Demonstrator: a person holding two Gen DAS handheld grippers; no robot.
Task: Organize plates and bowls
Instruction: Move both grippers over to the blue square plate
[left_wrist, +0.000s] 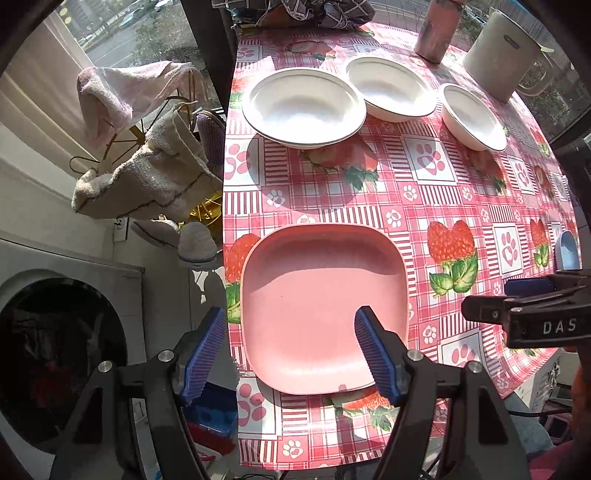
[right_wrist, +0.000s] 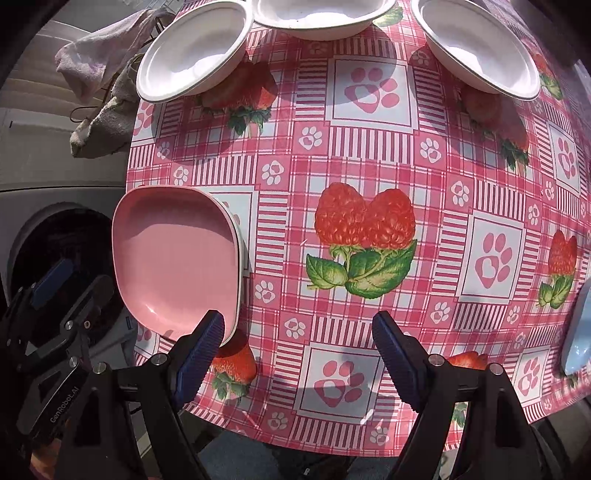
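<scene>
- Left wrist view: the left gripper (left_wrist: 291, 354) hangs over the near left corner of the table (left_wrist: 406, 206), its fingers spread wide and holding nothing. One pad lies over the floor of the pink square plate (left_wrist: 317, 295); the other sits off the table's left edge. Whether either pad touches the plate cannot be told.
- Same view, far side: three white bowls stand singly in a row, the left bowl (left_wrist: 303, 105), the middle bowl (left_wrist: 391, 86) and the right bowl (left_wrist: 472, 116), none nested. The right gripper (left_wrist: 517, 314) enters from the right.
- Right wrist view: the right gripper (right_wrist: 299, 347) hovers wide open and empty above bare tablecloth. A white rim under the pink plate (right_wrist: 173, 258) suggests it already tops a stack. A pale blue dish (right_wrist: 576, 332) lies alone at the right edge.
- Judgement: plate stacking seems begun; the bowls and the blue dish remain to be gathered.
</scene>
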